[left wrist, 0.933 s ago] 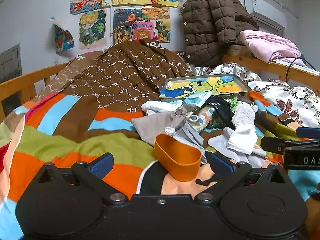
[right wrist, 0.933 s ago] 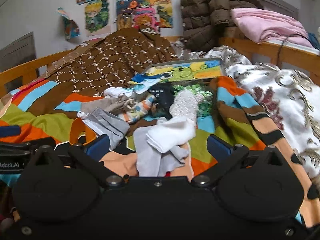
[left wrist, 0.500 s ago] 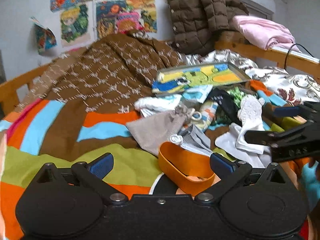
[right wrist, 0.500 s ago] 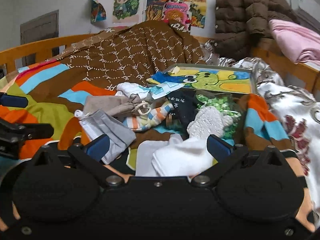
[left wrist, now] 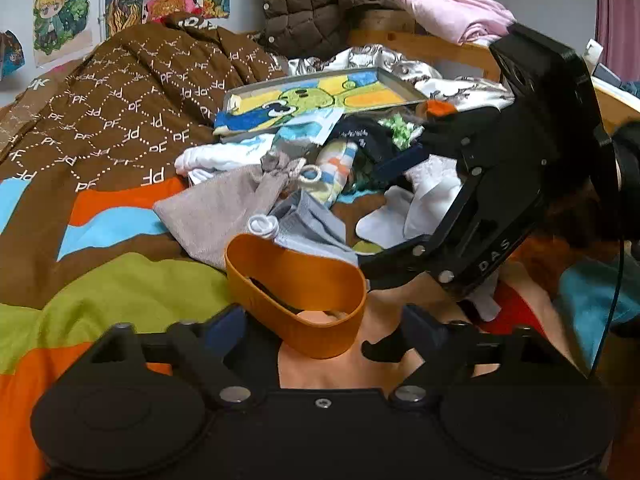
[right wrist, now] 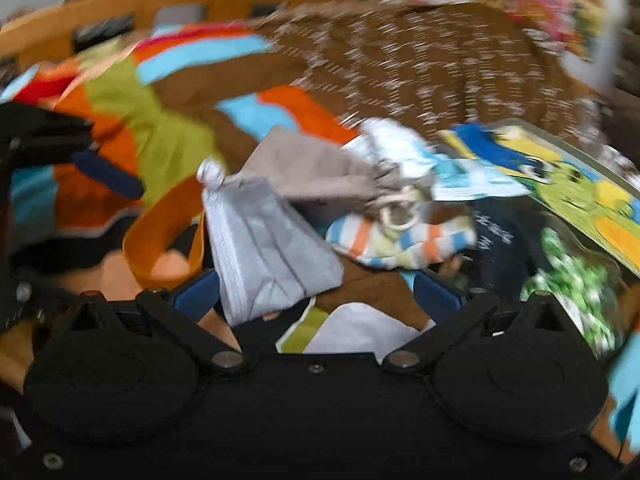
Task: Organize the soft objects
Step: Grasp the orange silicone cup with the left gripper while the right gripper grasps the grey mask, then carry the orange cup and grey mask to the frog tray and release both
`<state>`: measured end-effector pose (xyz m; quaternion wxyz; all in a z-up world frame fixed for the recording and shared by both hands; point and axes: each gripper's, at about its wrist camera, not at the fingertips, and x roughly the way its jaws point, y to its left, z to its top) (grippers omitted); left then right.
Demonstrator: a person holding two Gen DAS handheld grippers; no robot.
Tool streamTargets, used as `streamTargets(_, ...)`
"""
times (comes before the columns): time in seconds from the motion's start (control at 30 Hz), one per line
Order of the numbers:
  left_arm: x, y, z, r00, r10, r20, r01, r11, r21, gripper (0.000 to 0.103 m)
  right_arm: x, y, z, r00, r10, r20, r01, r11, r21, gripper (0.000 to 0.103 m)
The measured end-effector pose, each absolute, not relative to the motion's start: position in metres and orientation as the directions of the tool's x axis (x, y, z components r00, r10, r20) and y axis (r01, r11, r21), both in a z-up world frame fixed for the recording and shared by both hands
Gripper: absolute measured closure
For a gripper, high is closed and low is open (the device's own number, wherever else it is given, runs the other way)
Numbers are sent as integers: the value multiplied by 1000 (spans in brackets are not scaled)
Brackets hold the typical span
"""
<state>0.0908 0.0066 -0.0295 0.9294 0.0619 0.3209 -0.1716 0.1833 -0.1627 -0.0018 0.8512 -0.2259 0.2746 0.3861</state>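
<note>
Left gripper (left wrist: 324,330) jaws were closing, still wide, with the orange band (left wrist: 296,294) standing between the pads; no pad contact visible. Right gripper (right wrist: 316,294) was spread wide over the pile, nothing pinched; its view is motion-blurred. Grey mask (right wrist: 268,252) lay just ahead of its left pad, one end draped on the band. Beige pouch (left wrist: 224,212), striped sock (right wrist: 400,240) and white socks (left wrist: 424,204) sat heaped on the striped quilt (left wrist: 120,296), near the picture tray (left wrist: 320,96).

Orange band (left wrist: 296,292), grey mask (right wrist: 268,248), striped bedspread (left wrist: 112,292).
</note>
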Motion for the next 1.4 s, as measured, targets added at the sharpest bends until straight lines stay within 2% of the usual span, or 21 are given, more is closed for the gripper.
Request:
streamTargets(0.13,99,10,-34,727,-261,-635,346,938,11,31,193,-152,-2,495,526,-692,-836,505,-215,1)
streamTargets(0.23,106,15,-35,705,-295,-645,365,930,-26,40,200,-142,-3,453,528,-719,-868,447,-219,5)
streamTargets(0.37,110,18,-34,693,-320,-647,394,919,-32,47,208,-123,-3,409,517,-752,-900,363,-240,23)
streamTargets(0.47,110,21,-34,686,-332,-648,402,915,-42,56,213,-109,-3,379,513,-770,-918,312,-243,29)
streamTargets(0.53,110,24,-34,682,-342,-646,403,913,-58,62,215,-101,-2,361,513,-779,-928,282,-244,36)
streamTargets(0.63,112,29,-34,675,-358,-645,401,912,-87,70,218,-89,-2,342,504,-793,-937,246,-248,50)
streamTargets(0.7,113,33,-34,669,-369,-645,403,909,-102,74,217,-86,-2,335,496,-801,-941,228,-252,63)
streamTargets(0.8,113,37,-33,659,-383,-648,410,905,-118,85,217,-83,-1,330,482,-812,-941,237,-241,79)
streamTargets(0.93,111,41,-28,656,-396,-643,432,895,-110,91,218,-89,1,326,489,-809,-936,289,-202,94)
streamTargets(1.13,107,52,-17,687,-403,-605,425,898,-115,92,211,-106,7,393,506,-768,-905,362,-225,100)
streamTargets(1.4,119,60,5,809,-362,-463,356,929,-104,92,191,-131,39,500,523,-690,-846,464,-261,101)
